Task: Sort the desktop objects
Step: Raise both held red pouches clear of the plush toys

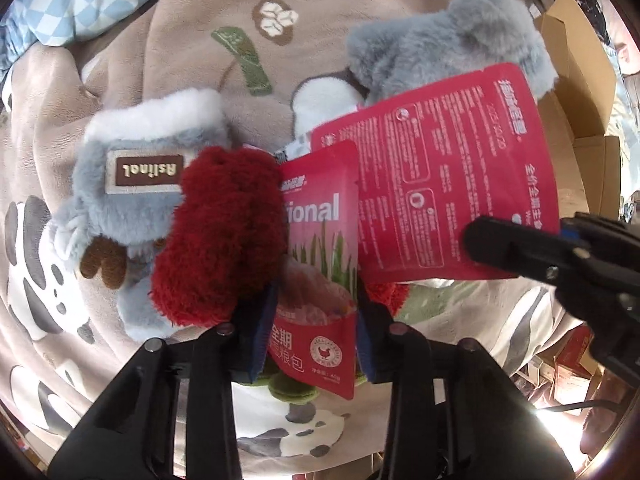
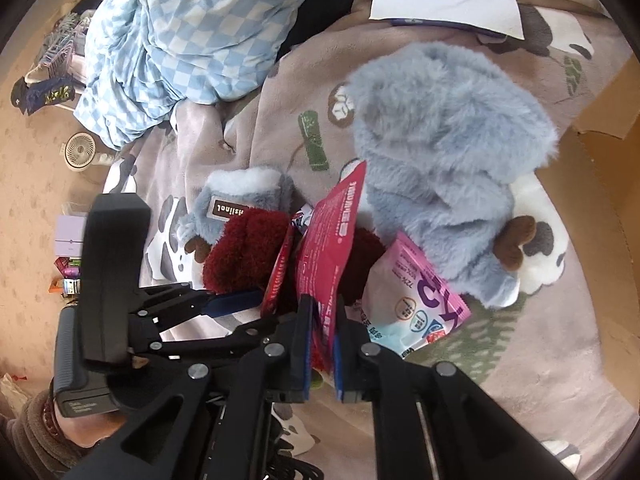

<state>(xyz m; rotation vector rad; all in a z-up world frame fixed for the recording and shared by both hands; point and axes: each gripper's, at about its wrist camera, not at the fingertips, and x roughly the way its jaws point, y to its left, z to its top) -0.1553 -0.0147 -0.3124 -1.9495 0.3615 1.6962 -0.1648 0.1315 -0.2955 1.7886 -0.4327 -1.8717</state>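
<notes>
In the left wrist view, the left gripper (image 1: 316, 334) is seen pointing steeply down with a small red pouch (image 1: 320, 240) standing on edge between its blue-padded jaws; the pads appear to bear on both side edges of the pouch, so a grip on it is judged to be in place. A dark red plush (image 1: 224, 236) lies just beside the pouch on the left, touching a small grey plush piece (image 1: 132, 184) with a brown label. A larger red pouch (image 1: 448, 176) is held up at the right by the right gripper (image 1: 496, 252), over a big grey plush garment (image 1: 440, 40); everything rests on a panda-print blanket (image 1: 180, 60). In the right wrist view, the right gripper (image 2: 324, 344) is seen closed on the lower edge of the larger red pouch (image 2: 332, 240), which rises between its jaws. The left gripper (image 2: 256, 300) is visible at the left, at the small red pouch (image 2: 278, 280). A pink pouch (image 2: 416, 304) lies partly under the grey garment (image 2: 440, 152), and a person's hand (image 2: 80, 428) holds the left tool. A slip is judged possible: both pouches are thin and glossy and are pinched only at an edge, so either could twist out when lifted. The red plush (image 2: 244, 256), pressing against the small pouch, could be dragged along.
</notes>
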